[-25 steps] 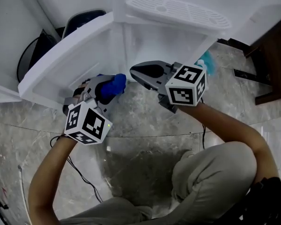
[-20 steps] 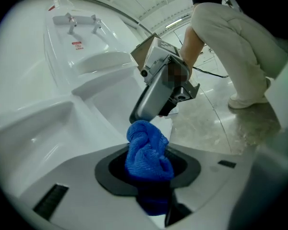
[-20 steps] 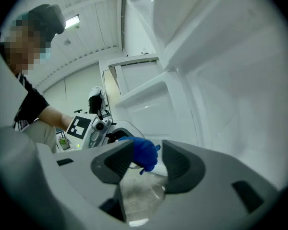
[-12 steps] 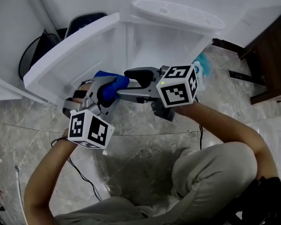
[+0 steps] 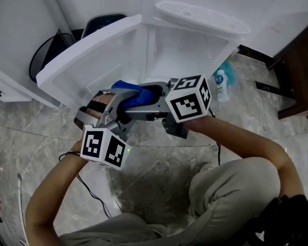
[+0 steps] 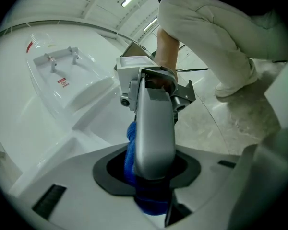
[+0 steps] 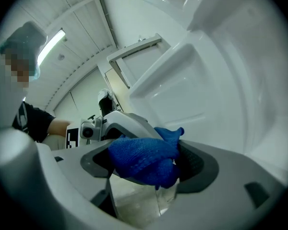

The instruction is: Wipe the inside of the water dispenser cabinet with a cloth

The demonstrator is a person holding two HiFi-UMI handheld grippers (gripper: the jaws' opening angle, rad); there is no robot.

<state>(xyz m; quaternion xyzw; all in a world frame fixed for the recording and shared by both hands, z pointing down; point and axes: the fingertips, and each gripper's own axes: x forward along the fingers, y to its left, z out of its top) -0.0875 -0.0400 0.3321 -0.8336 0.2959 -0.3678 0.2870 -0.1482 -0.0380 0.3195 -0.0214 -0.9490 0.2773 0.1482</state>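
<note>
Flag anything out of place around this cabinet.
Nothing looks spilled or damaged. The only oddity is a bottle with a teal top on the floor beside the open cabinet, at its right. I cannot tell whether it stands or lies.

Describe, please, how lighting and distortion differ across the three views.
Head view: dim, the floor dark, the white cabinet brightest. Left gripper view: fisheye-bent with black corners, blue cloth shadowed. Right gripper view: equally bent, cloth crisp, mosaic patch upper left.

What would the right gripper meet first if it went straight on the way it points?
The blue cloth. It sits between the jaws of the right gripper, which have just been opening and do not press on it. The left gripper holds it and seems to be directly behind, though depth is hard to judge.
</note>
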